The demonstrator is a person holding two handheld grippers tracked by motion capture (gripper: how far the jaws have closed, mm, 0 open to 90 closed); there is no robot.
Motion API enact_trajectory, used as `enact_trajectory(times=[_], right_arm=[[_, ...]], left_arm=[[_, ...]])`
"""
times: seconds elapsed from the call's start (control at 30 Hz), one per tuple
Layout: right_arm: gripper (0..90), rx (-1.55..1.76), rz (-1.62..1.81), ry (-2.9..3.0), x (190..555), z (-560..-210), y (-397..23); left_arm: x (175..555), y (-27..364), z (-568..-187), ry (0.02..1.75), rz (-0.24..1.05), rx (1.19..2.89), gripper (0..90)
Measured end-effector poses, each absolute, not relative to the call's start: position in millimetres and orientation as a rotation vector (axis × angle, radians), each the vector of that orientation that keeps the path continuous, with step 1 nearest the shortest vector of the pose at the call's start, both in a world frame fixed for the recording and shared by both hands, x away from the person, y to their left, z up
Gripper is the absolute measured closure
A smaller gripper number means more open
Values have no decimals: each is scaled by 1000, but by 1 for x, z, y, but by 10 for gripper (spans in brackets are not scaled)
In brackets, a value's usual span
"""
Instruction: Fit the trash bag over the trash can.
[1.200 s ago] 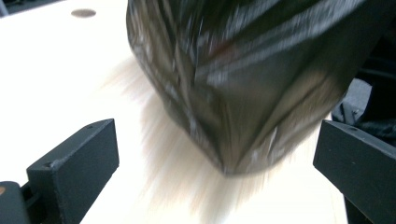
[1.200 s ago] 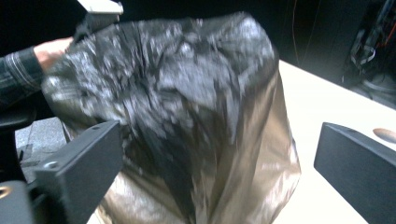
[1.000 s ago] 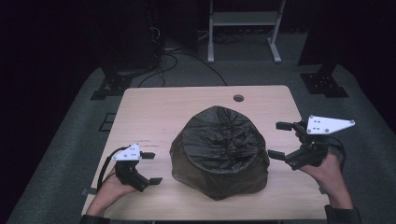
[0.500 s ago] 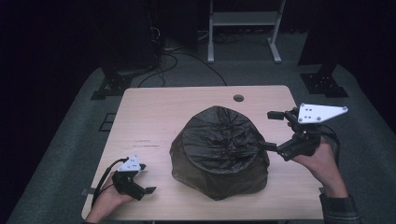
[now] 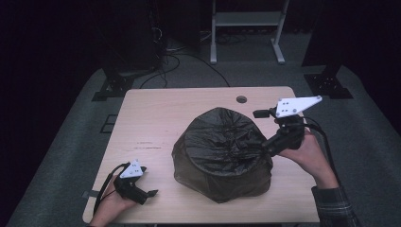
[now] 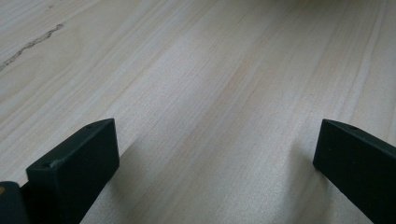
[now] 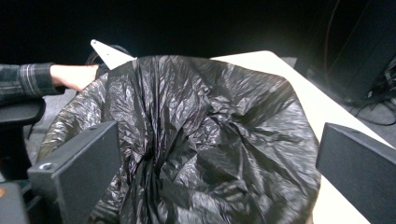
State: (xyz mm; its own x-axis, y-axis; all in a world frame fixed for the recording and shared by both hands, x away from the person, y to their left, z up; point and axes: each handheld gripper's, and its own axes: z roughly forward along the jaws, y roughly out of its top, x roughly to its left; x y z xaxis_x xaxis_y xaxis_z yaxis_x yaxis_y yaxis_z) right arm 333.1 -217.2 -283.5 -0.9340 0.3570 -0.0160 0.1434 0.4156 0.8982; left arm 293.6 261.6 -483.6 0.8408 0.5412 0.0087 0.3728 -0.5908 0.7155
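Bag: a crumpled black plastic bag [image 5: 223, 153] is sitting domed on the wooden table [image 5: 156, 118], just right of centre and toward the near edge.
Right gripper: the right gripper [image 5: 261, 130] is hovering at the bag's 2 o'clock edge, its lower jaw touching the plastic; the jaws are standing wide apart, holding nothing.
Right gripper view: the bag [image 7: 196, 140] is lying between and beyond the spread jaws.
Left gripper: the left gripper [image 5: 150, 193] is resting low at the table's 7 o'clock corner, well apart from the bag, jaws gaping wide over bare wood [image 6: 210, 93].
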Motion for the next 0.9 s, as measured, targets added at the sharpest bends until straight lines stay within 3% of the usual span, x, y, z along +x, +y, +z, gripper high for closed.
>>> enact_trajectory(times=[0.53,0.9], right_arm=[[0,352,1320,2658,348,-301,-172],[0,359,1189,2757,354,-311,-163]], left_arm=[[294,262,-484,663,290,2268,0],[294,262,-484,662,291,2269,0]])
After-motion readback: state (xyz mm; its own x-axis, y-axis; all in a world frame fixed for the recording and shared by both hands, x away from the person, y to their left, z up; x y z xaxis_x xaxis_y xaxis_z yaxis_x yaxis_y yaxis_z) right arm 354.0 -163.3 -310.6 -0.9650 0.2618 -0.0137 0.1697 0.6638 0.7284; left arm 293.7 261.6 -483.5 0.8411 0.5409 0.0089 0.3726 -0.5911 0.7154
